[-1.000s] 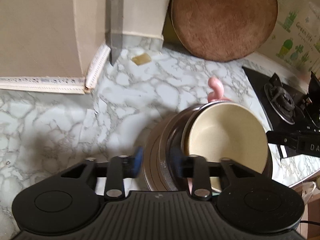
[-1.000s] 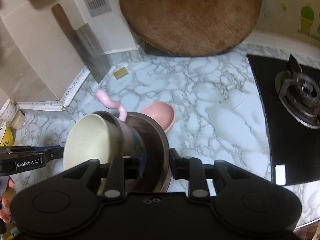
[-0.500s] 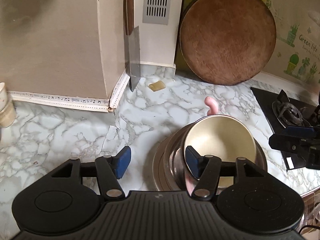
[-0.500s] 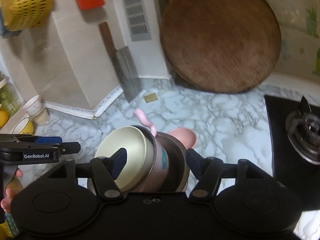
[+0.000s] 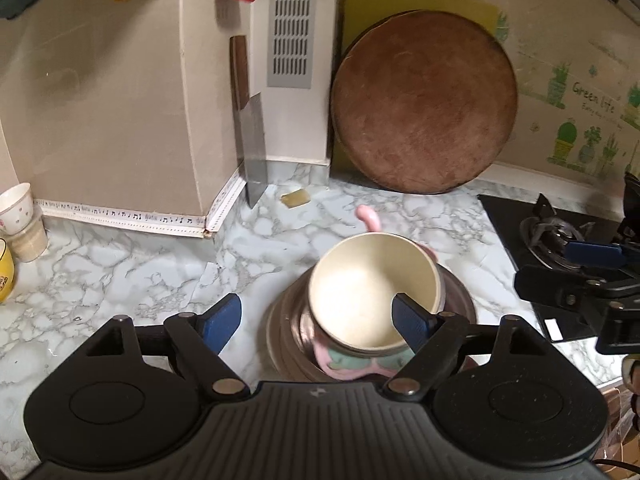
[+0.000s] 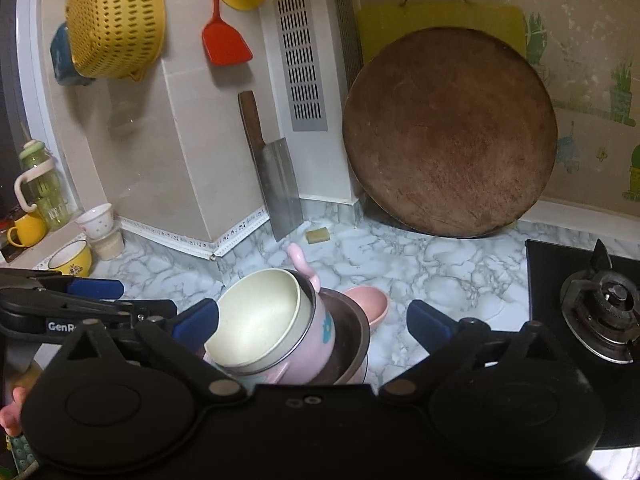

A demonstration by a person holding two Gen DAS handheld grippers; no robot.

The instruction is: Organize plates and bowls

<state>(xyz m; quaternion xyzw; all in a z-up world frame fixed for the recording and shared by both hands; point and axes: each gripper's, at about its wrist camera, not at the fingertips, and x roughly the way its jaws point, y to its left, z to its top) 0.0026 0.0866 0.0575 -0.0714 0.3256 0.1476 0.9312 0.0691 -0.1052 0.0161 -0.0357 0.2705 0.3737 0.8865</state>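
A stack stands on the marble counter: brown plates [image 5: 280,332] at the bottom, a pink bowl with a curled handle [image 5: 366,216] on them, and a cream bowl [image 5: 372,292] tilted inside on top. The stack also shows in the right wrist view, with the cream bowl [image 6: 256,316] and pink bowl [image 6: 320,332]. A pink spoon-shaped dish [image 6: 370,304] lies behind the stack. My left gripper [image 5: 318,316] is open and empty above the stack's near side. My right gripper [image 6: 312,320] is open and empty, its jaws wide on either side of the stack.
A round wooden board [image 5: 424,104] and a cleaver [image 5: 252,152] lean on the back wall. A gas stove [image 6: 600,308] is at the right. Cups [image 6: 98,224] and a yellow mug [image 6: 74,258] stand at the left. A colander [image 6: 116,20] and red spatula [image 6: 224,44] hang above.
Both grippers have opened wide, let go of the stack and pulled up and back. The stack stays on the counter.
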